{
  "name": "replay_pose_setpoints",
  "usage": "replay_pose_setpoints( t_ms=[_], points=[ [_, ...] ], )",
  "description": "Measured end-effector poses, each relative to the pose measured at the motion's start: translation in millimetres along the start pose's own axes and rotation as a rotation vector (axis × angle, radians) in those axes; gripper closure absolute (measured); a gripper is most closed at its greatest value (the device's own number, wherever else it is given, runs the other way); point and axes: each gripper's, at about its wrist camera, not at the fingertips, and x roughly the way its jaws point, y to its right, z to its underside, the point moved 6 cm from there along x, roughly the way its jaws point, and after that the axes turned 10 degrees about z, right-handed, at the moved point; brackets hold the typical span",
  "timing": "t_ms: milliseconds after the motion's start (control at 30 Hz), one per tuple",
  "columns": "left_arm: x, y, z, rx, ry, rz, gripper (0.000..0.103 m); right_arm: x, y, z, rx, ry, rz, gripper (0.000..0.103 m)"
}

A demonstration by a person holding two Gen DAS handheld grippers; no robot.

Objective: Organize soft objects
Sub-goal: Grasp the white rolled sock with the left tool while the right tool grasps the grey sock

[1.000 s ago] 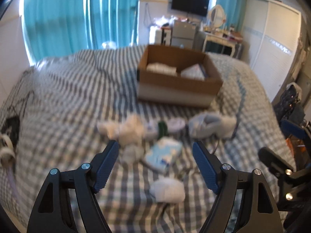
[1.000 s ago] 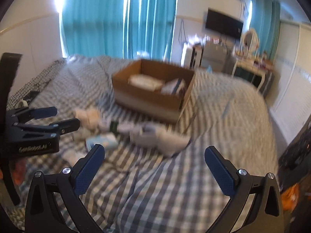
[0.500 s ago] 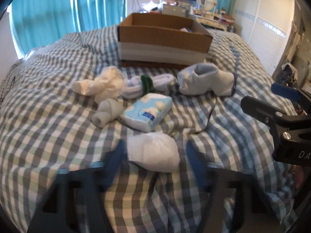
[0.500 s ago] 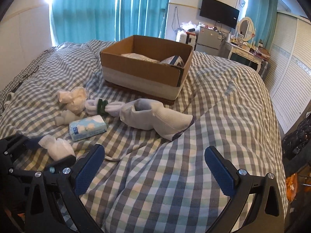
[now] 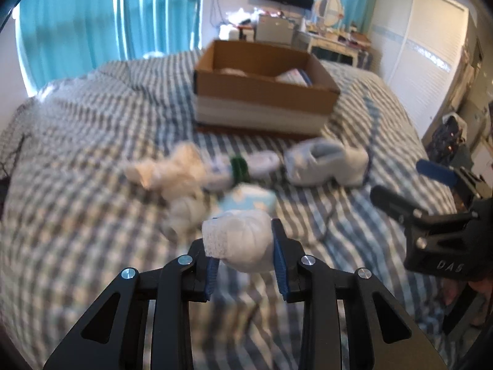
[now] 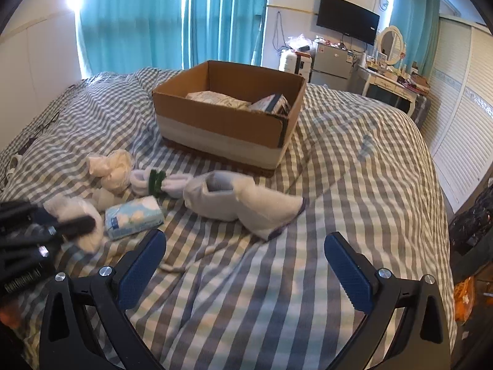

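— Bedroom, daylight: where is the white sock ball (image 5: 243, 240)?

— Low centre of the left wrist view, pinched between the blue pads (image 5: 279, 259) of the left gripper (image 5: 243, 246). In the right wrist view the same ball (image 6: 80, 225) sits at the left edge, behind that gripper's (image 6: 66, 226) blurred black fingers.

— And the right gripper (image 6: 243, 260)?

— Spread wide, holding nothing, across the bottom of its own view over the checked bedspread (image 6: 354, 185).

— What else lies on the bed?

— A blue tissue pack (image 6: 134, 217) left of centre, a grey sock (image 6: 243, 202) mid-frame, a white roll with a green band (image 6: 157, 183) and a cream bundle (image 6: 112, 168) further left. The cardboard box (image 6: 226, 117) sits upper centre with packets (image 6: 215, 98) inside. Teal curtains (image 6: 172, 15) fill the upper left.
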Motion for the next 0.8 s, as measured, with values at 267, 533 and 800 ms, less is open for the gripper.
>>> replay_pose_setpoints(
  t_ms=[267, 533, 800],
  points=[
    [8, -23, -44, 0.038, 0.065, -0.066, 0.073, 40, -14, -20, -0.093, -0.049, 0.004, 0.0],
    [44, -38, -47, 0.051, 0.029, -0.088, 0.073, 79, -39, -20, -0.175, -0.124, -0.031, 0.031],
    [54, -41, -36, 0.036, -0.004, -0.065, 0.073, 90, -31, -17, -0.139, -0.144, 0.012, 0.081]
  ],
)
